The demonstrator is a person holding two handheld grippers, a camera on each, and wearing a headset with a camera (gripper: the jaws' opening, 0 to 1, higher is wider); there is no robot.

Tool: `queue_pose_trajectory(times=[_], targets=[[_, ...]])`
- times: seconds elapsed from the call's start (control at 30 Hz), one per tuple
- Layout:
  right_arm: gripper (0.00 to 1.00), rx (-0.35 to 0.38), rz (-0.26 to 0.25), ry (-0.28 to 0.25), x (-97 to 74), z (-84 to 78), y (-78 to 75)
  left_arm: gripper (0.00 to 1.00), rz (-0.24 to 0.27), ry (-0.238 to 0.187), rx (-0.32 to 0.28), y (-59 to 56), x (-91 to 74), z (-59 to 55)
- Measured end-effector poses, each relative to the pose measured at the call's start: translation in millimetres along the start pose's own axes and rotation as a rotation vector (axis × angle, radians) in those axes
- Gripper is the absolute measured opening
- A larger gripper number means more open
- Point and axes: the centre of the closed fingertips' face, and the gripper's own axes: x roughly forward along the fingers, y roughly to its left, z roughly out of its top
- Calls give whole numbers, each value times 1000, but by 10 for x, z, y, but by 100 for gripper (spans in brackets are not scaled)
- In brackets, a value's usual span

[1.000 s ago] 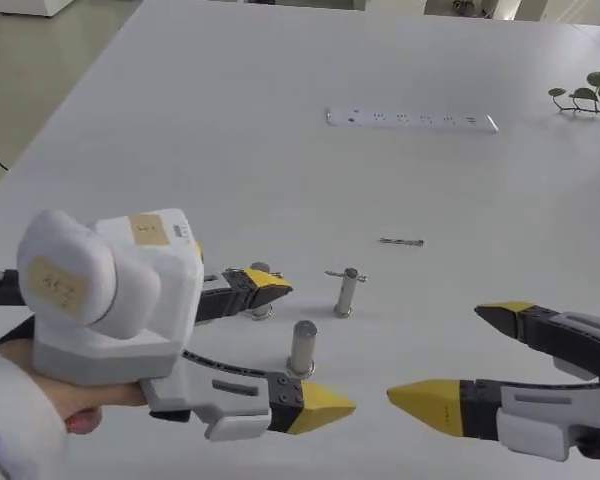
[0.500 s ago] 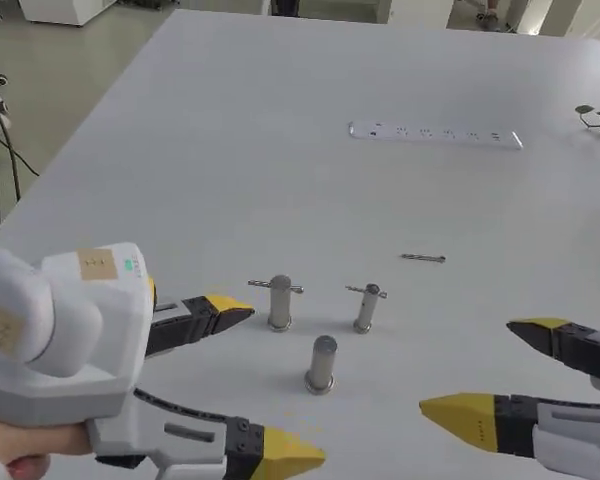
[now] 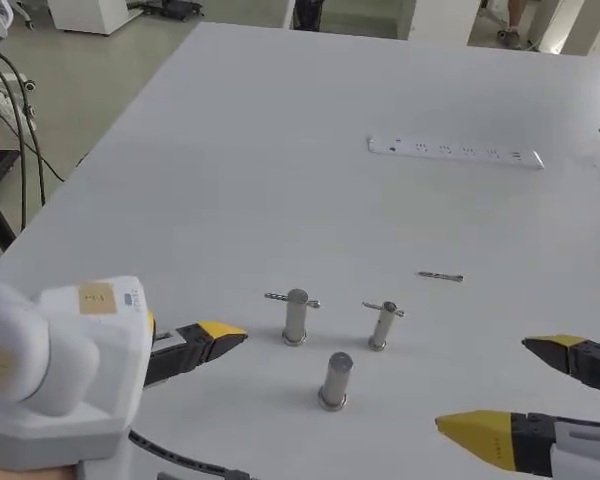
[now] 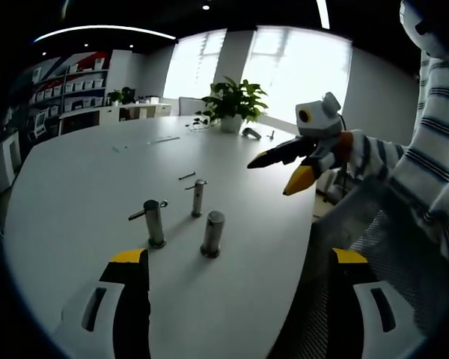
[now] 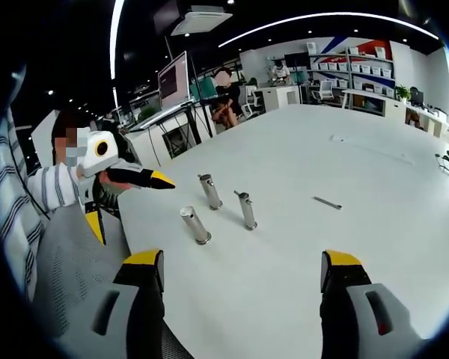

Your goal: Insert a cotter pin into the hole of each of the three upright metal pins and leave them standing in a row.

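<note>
In the head view, at the lower left of the white table (image 3: 230, 150), the left gripper (image 4: 238, 258) is held by the near edge. Its yellow-tipped jaws are wide apart and hold nothing. Its own view shows both jaws spread, with the three pins ahead of them.

To its right stands the left metal pin (image 3: 296, 320), upright, with a cotter pin (image 3: 278, 298) pushed crosswise through the hole near its top. Next, nearer the person and between the other two, stands the front metal pin (image 3: 334, 380), upright and bare. Further right is the right metal pin (image 3: 382, 328), upright, with a second cotter pin (image 3: 388, 308) through its top. The three form a triangle rather than a row: two side by side at the back and the bare one in front, none touching.

Beyond and to the right of the right metal pin, the loose cotter pin (image 3: 440, 276) lies flat on the table, apart from all three pins. Far back lies a white power strip (image 3: 455, 152).

At the lower right, the right gripper (image 3: 497, 385) hovers above the table, jaws apart and empty. Its tips point toward the pins but are well apart from them. In the left gripper view it sits at the upper right, on an arm in a striped sleeve (image 4: 370, 153), with a potted plant (image 4: 232, 101) at the table's far end.
</note>
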Motion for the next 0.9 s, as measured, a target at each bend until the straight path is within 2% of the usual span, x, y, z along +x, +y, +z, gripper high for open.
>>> queue_pose_trajectory(times=[0.1,0.23,0.33,0.43,0.7,0.8,0.9], targets=[[84,-19,-4,6,-5,50,-61,99,-4,-1,-8,-17,-13,7],[84,-34,-9,6,-10,102,-113,99,6,18,-8,-10,-31,-29],[83,-55,-16,14,-12,141,-173,99,16,8,-10,-6,-54,-18],[82,-62,-14,15,-18,184,-216,99,23,0,-12,0,-61,-5],[77,-99,-2,9,-14,311,-321,98,51,18,-22,42,-73,-32],[74,-126,-5,39,-15,309,-378,98,54,12,-19,39,-80,-22],[69,-148,20,96,-11,253,-401,97,54,14,-10,38,-86,-17]])
